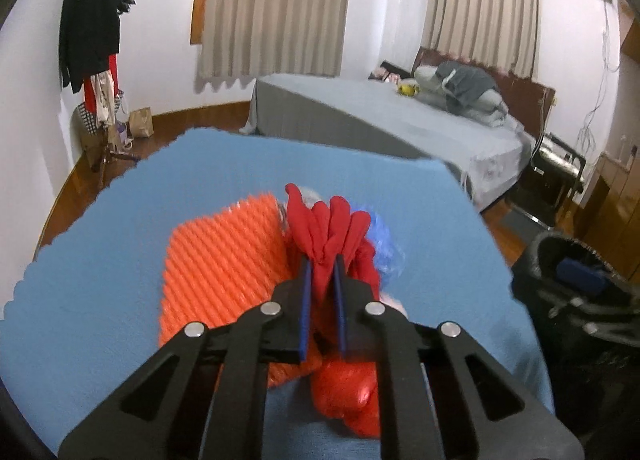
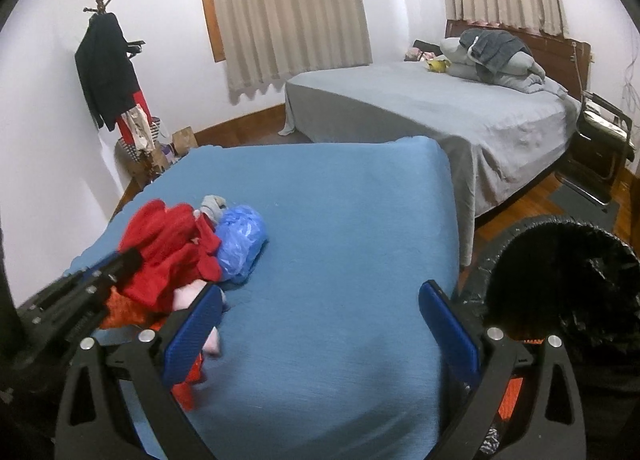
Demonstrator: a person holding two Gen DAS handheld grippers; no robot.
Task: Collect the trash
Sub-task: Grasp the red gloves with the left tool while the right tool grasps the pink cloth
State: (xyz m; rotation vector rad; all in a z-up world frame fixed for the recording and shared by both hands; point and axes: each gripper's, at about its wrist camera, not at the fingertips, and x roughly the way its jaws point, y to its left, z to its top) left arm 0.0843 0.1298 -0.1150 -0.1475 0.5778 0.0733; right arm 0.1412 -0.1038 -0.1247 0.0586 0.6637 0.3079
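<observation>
My left gripper (image 1: 322, 260) is shut on a red cloth (image 1: 334, 228) and holds it just above the blue-covered table (image 1: 120, 260). Under it lie an orange ribbed foam sheet (image 1: 224, 264), a red plastic bag (image 1: 348, 392) and a crumpled blue plastic bag (image 1: 382, 244). In the right wrist view the red cloth (image 2: 168, 248) sits on the pile at the table's left, beside the blue bag (image 2: 242, 244) and a pink item (image 2: 190, 296). My right gripper (image 2: 320, 324) is open and empty over the bare blue table (image 2: 340, 220). A black-lined trash bin (image 2: 568, 272) stands at the right.
A bed with grey sheets (image 2: 440, 112) stands behind the table. A coat rack with dark clothes (image 2: 108, 72) is in the left corner, with bags at its foot. A black chair (image 2: 604, 140) is by the bed. The bin also shows in the left wrist view (image 1: 576, 284).
</observation>
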